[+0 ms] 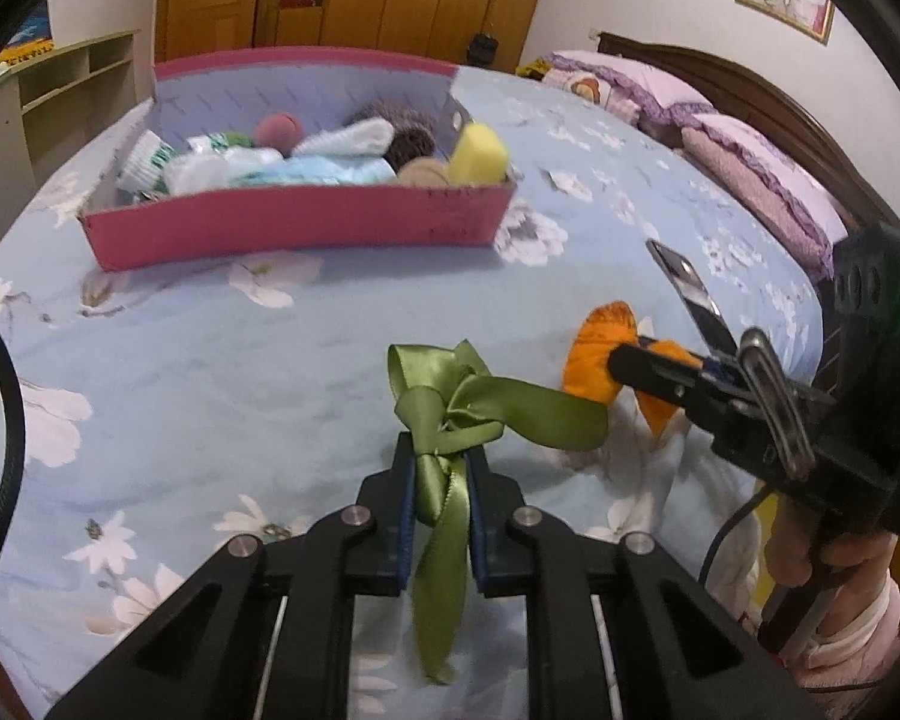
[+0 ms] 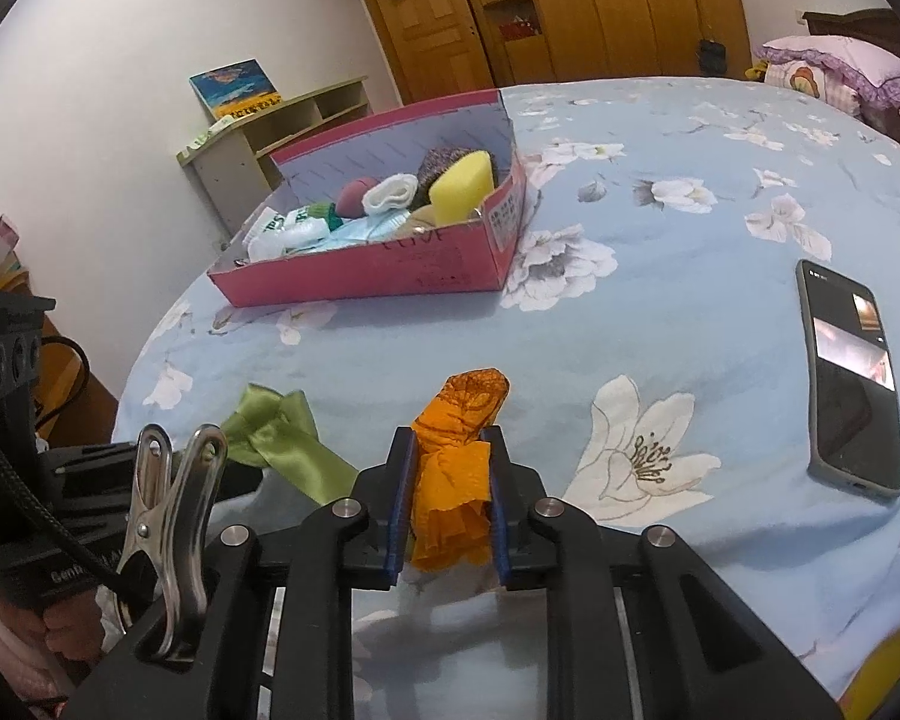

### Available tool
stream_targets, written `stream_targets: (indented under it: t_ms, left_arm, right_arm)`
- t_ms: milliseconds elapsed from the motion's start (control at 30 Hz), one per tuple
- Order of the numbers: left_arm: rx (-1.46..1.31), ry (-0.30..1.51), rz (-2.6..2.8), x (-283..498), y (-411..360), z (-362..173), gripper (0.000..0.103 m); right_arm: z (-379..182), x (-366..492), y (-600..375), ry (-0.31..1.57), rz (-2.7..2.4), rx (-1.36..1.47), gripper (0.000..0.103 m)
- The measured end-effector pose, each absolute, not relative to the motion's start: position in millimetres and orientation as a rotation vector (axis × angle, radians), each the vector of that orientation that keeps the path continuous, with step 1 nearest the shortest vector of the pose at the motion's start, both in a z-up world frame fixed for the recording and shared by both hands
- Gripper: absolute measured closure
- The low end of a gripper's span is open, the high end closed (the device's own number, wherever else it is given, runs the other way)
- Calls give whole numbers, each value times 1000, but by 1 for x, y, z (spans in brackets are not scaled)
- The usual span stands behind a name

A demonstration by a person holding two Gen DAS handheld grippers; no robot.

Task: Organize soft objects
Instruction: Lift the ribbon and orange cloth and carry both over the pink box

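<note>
My left gripper (image 1: 441,468) is clamped on the knotted green satin ribbon (image 1: 450,408) and my right gripper (image 2: 450,468) on the crumpled orange cloth (image 2: 459,450), both near me above the bed, and I fear the slippery ribbon may slide out before the far, already crowded pink cardboard box (image 1: 294,228) with its yellow sponge (image 1: 480,153) and white socks (image 1: 342,141).

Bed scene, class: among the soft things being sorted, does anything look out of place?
Yes: a phone lies on the bedspread, hard among soft items. The green ribbon and orange cloth, both gripped, are outside the pink box.
</note>
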State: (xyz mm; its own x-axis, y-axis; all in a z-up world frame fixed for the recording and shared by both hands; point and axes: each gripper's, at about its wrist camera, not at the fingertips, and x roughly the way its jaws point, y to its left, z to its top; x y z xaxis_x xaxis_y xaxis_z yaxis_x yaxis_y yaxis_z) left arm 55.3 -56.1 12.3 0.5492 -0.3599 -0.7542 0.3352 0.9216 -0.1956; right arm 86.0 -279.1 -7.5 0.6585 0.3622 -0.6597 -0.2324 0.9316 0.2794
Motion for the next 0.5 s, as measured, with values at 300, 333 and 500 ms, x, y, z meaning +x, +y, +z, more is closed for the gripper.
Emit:
stream_targets:
  t_ms: [300, 333, 500]
  left_arm:
    - [-55, 833, -370, 61, -37, 35, 89]
    - [-59, 826, -366, 62, -34, 37, 89]
    - [-69, 798, -340, 70, -22, 49, 89]
  right_arm:
    - [8, 88, -271, 758, 356, 163, 81]
    - [10, 89, -270, 754, 358, 163, 81]
    - [22, 95, -263, 740, 371, 152, 81]
